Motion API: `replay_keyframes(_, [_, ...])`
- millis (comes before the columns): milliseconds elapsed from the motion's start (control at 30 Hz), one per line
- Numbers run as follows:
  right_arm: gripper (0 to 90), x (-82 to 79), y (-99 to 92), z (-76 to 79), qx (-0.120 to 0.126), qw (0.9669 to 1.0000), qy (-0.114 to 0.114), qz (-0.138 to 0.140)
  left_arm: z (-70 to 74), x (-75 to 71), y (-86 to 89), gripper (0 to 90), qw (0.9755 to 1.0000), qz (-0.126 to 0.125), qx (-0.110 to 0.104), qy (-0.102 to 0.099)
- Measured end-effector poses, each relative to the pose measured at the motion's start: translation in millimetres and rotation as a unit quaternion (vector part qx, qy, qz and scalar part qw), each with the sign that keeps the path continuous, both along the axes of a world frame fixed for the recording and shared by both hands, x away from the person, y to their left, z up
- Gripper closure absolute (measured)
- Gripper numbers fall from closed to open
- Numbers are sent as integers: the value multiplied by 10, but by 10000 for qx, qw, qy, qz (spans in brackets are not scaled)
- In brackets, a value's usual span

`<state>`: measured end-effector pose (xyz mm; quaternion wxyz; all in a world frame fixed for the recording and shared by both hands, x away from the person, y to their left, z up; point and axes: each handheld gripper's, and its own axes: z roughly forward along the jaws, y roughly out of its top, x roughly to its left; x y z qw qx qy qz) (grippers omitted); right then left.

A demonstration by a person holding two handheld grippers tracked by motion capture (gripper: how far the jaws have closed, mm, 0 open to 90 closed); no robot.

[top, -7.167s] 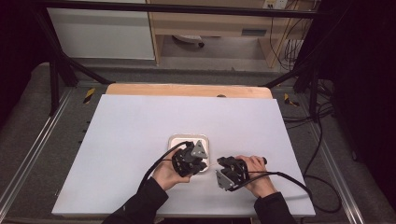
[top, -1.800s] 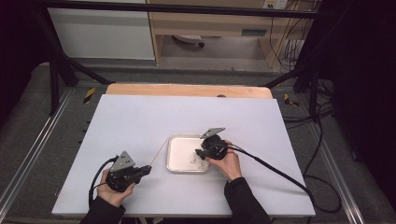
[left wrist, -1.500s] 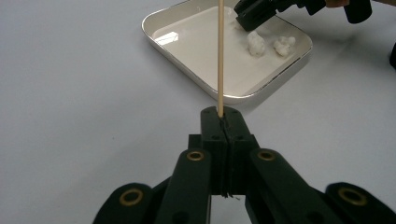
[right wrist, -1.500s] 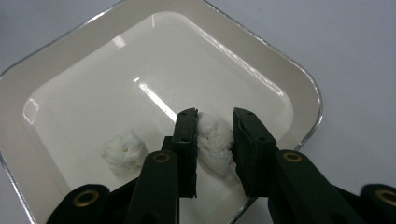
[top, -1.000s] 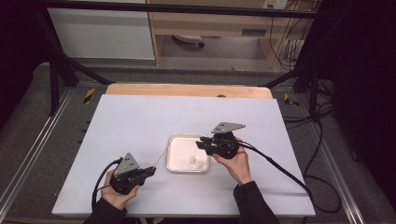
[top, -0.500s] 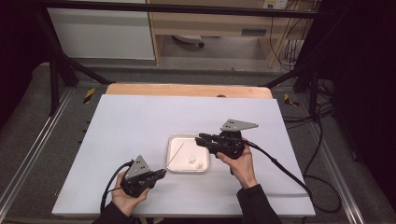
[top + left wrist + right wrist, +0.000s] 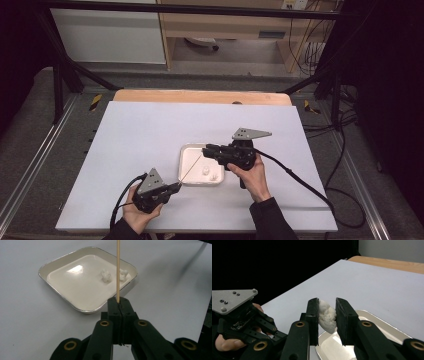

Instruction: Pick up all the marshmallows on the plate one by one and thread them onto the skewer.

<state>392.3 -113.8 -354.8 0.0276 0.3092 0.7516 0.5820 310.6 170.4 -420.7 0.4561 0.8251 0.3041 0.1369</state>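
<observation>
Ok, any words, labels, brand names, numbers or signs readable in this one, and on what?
None can be read.
The white tray, the wooden skewer and the white lump carry no print.
The grey plates on the hand-held grippers show screws, no lettering.
The yellow-black strips on the floor are stripes, not text.

Your left gripper (image 7: 119, 305) clamps a skewer (image 7: 117, 270) pointing ahead over the tray (image 7: 62, 298); two pieces (image 7: 105, 275) lie in it beyond the tips. Your right gripper (image 7: 326, 315) pinches a piece (image 7: 327, 316) above the tray's rim.
</observation>
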Motion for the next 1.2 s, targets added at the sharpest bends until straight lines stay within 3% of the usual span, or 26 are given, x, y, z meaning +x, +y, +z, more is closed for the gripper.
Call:
replay_keyframes(567, [743,23,78,-89,90,9996,199,166,3,-10,-5,887,10000,-14,-3,-46])
replay_keyframes(967, [773,-9,126,-129,340,9983,343,312,-21,-19,-15,889,10000,-4,-44,-76])
replay_keyframes(1200, [784,-27,150,-156,363,9981,359,337,-37,-25,-19,889,10000,-7,-32,-86])
